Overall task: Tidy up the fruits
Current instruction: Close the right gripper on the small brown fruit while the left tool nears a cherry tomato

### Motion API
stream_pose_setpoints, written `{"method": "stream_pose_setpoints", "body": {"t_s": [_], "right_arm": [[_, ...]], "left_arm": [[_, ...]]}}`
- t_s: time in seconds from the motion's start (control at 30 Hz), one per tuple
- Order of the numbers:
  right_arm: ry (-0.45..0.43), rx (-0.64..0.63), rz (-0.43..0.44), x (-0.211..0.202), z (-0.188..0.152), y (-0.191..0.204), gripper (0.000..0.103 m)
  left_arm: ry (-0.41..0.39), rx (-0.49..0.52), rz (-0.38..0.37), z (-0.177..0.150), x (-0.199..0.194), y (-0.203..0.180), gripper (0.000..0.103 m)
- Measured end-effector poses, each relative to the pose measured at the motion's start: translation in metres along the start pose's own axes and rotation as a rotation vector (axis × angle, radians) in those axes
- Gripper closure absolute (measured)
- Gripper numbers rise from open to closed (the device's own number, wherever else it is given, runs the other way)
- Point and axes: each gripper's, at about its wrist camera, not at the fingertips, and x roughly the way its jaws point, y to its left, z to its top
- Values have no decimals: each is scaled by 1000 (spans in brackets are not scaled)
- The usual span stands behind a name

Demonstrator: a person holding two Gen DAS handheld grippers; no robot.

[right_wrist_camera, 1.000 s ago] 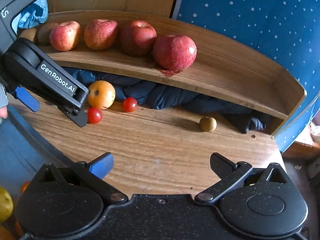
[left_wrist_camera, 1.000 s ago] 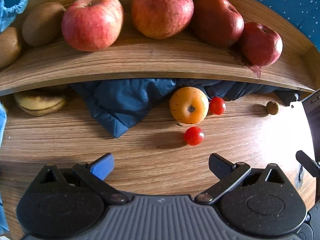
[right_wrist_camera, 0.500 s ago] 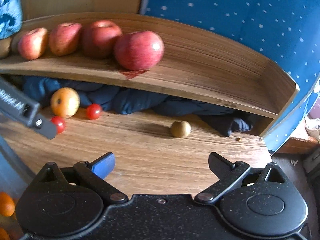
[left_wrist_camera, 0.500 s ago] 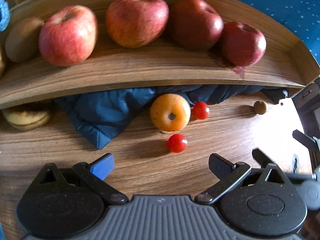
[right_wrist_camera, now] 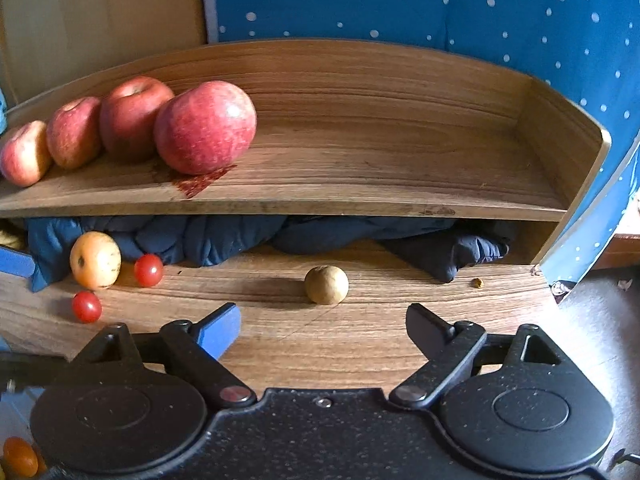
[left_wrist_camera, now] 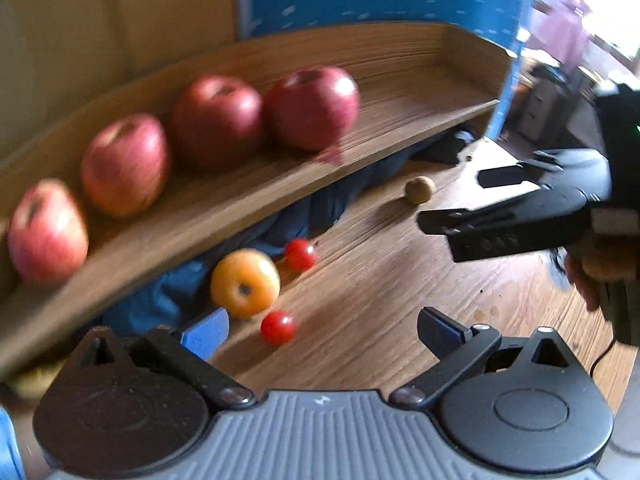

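Observation:
Several red apples point(right_wrist_camera: 205, 128) sit in a row on the left half of the wooden shelf point(right_wrist_camera: 360, 184). On the tabletop below lie an orange fruit point(right_wrist_camera: 95, 259), two cherry tomatoes point(right_wrist_camera: 148, 270) point(right_wrist_camera: 86, 306) and a small tan round fruit point(right_wrist_camera: 326, 284). My right gripper point(right_wrist_camera: 322, 326) is open, low over the table just in front of the tan fruit. My left gripper point(left_wrist_camera: 320, 330) is open and empty; the near tomato point(left_wrist_camera: 277, 328) and the orange fruit point(left_wrist_camera: 245, 283) lie just ahead of it. The right gripper point(left_wrist_camera: 460, 204) also shows at the right of the blurred left wrist view.
Dark blue cloth point(right_wrist_camera: 224, 236) is bunched under the shelf behind the fruits. A blue dotted panel point(right_wrist_camera: 440, 8) stands behind the shelf. The table's right edge point(right_wrist_camera: 560, 312) drops to the floor. Small orange fruits point(right_wrist_camera: 18, 456) show at the bottom left.
The left gripper has swung right, so the shelf now looks tilted and blurred. The right gripper has moved right and closer, bringing the tan fruit in line between its fingers.

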Motion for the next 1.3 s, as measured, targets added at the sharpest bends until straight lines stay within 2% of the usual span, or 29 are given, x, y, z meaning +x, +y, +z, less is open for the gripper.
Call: {"method": "stream_pose_setpoints", "body": {"t_s": [0.1,0.3,0.57,0.8,0.93,1.13,1.3], "right_arm": [[19,29,35,6,2,-5,18],[27,81,81,15,8,-12,28],[34,85,66,24,13,-10,43],[33,90,50,26,13,-9,57],[35,81,48,31,15,-3,63],[32,75,49,33,12,-2,69],[32,72,62,33,10,0,72]], "left_arm": [[-23,46,-4,7,0,-4,1],[-10,104,-10,17,15,-5,2],[-5,154,10,21,31,-7,4],[-15,208,-8,26,36,-17,15],[7,238,9,27,42,-22,17],[51,217,45,26,48,-15,21],[55,176,31,28,52,-9,32]]}}
